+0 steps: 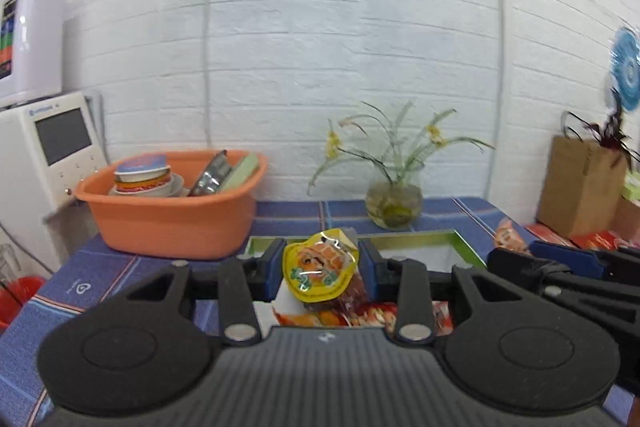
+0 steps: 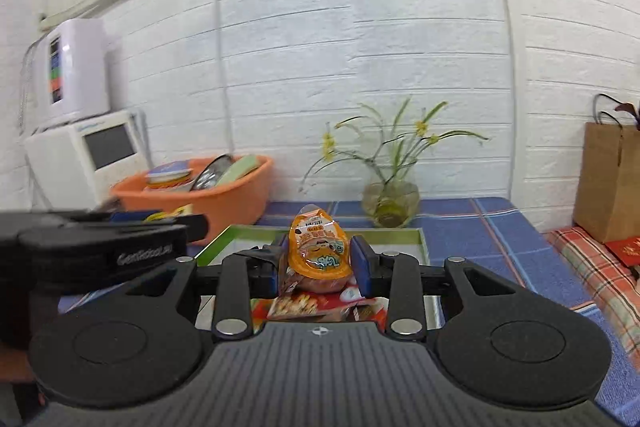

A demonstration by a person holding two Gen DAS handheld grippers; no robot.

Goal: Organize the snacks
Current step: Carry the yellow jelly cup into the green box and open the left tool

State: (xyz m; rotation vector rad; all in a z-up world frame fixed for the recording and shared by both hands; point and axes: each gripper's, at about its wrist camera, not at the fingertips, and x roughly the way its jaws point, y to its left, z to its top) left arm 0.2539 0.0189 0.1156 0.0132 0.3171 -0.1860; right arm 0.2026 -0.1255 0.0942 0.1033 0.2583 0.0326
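The left hand-held gripper [image 1: 320, 267] is partly closed, its blue pads pressing on both sides of a yellow jelly cup [image 1: 319, 269], which it holds tilted above the tray [image 1: 468, 247]. The right hand-held gripper [image 2: 320, 263] stands a little wider and clamps an orange jelly cup [image 2: 319, 247] between its own blue pads, lid facing the camera. Both cups hang clear of the green-rimmed tray, over the snack packets [image 1: 368, 315] that lie in it.

In the left view the right gripper shows at the right edge, with the orange cup just visible beyond it. In the right view the left gripper enters from the left edge, a sliver of yellow at its tips.

The tray lies on a surface [image 1: 100, 279] covered in a blue checked cloth. Behind it to the left stands an orange basin [image 1: 172, 223] holding stacked bowls and a metal lid. A glass vase [image 1: 394, 205] with thin green stems and small yellow flowers stands behind the tray near the white brick wall. To the right stands a brown paper bag [image 2: 608, 187] beside red packets. A white appliance [image 1: 52, 151] with a dark screen stands left of the basin.
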